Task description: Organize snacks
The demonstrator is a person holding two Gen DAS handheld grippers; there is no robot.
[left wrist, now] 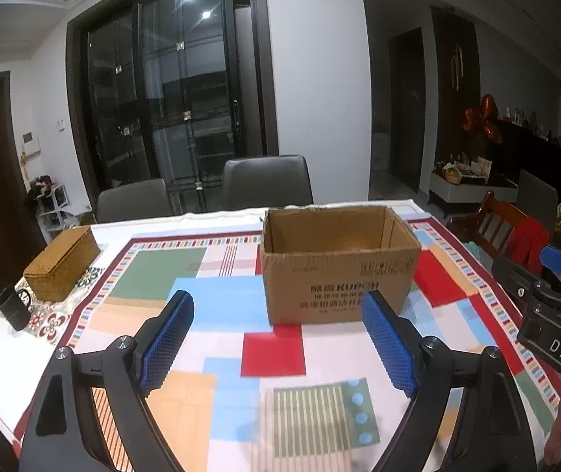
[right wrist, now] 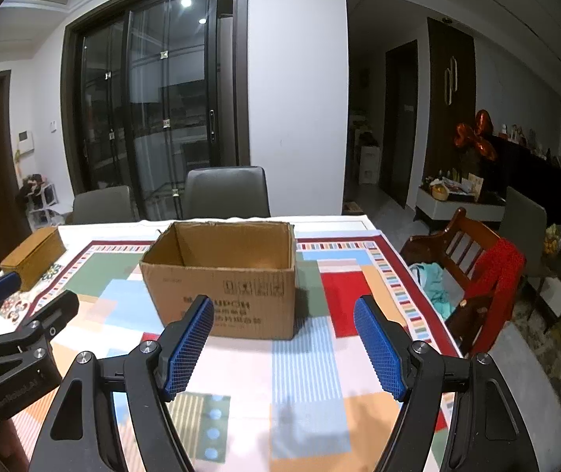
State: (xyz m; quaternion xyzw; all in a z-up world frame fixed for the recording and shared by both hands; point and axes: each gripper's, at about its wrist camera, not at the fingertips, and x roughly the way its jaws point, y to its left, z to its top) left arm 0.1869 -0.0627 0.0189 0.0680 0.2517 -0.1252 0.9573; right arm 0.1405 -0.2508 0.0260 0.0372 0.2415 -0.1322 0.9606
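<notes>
Both claws sit spread w/ nothing btwn the pads: our left gripper point(left wrist: 278, 338) and right gripper point(right wrist: 284, 344) hover low over the patchwork tablecloth point(left wrist: 217, 275). Straight ahead of both stands the open cardboard box point(right wrist: 225, 275), long axis across our view, roughly equally near the 2. No snacks in view. Woven box point(left wrist: 62, 263) and black mug point(left wrist: 14, 308) sit far left.

One cardboard box point(left wrist: 339, 263) stands open on one patchwork tablecloth point(left wrist: 272, 354). Left of the box are one woven basket point(left wrist: 62, 263) and one black mug point(left wrist: 14, 308). Behind the box stand two grey chairs point(left wrist: 266, 181); to its right, one wooden chair point(right wrist: 465, 259). Two grippers point(left wrist: 278, 340), four blue pads.
</notes>
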